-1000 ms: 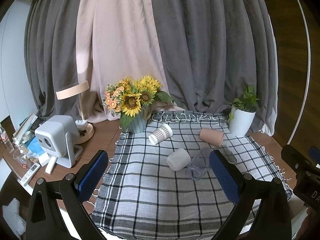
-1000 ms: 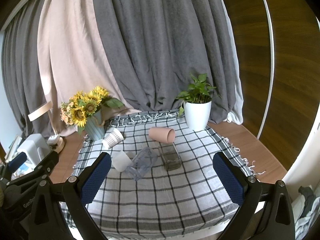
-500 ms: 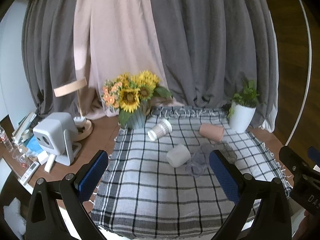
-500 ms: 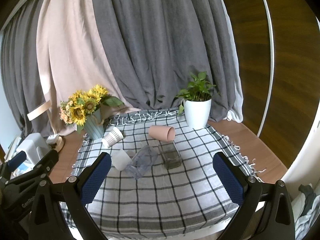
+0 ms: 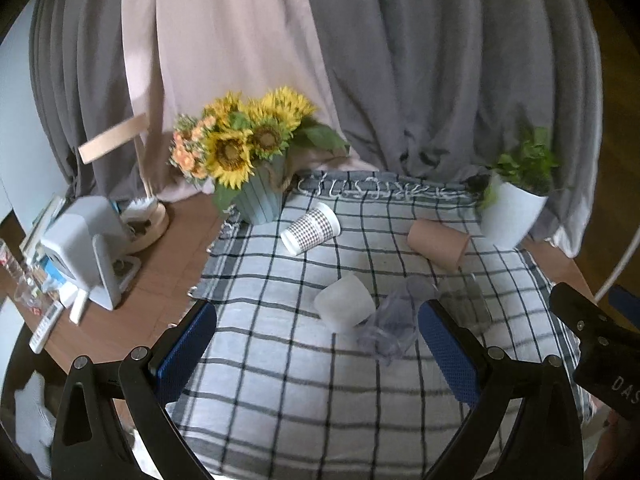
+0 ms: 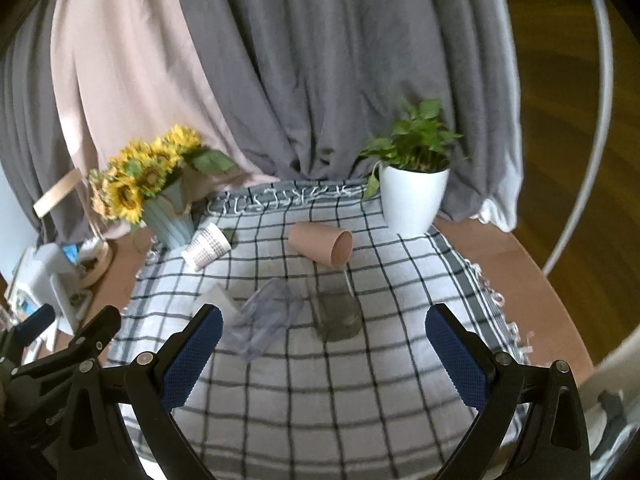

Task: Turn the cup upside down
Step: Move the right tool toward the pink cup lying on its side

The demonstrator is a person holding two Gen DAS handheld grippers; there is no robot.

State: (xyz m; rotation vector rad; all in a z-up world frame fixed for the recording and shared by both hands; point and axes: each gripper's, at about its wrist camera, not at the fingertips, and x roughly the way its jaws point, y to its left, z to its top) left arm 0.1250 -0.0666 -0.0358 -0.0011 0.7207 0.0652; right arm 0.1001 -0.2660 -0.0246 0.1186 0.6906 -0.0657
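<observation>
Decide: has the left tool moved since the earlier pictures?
Yes. The left tool has advanced toward the table; the sunflower vase looms larger between its open fingers.

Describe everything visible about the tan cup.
The tan cup looks like plain matte paper, unprinted, tapering from rim to base. It lies on its side on the checked cloth, open mouth facing right and towards the camera, inside empty. It rests in front of the white plant pot, apart from it; no gripper touches it.

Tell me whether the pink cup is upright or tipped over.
Tipped over. The pink cup lies on its side on the checked cloth, its open mouth a round rim facing sideways in the right wrist view.
</observation>
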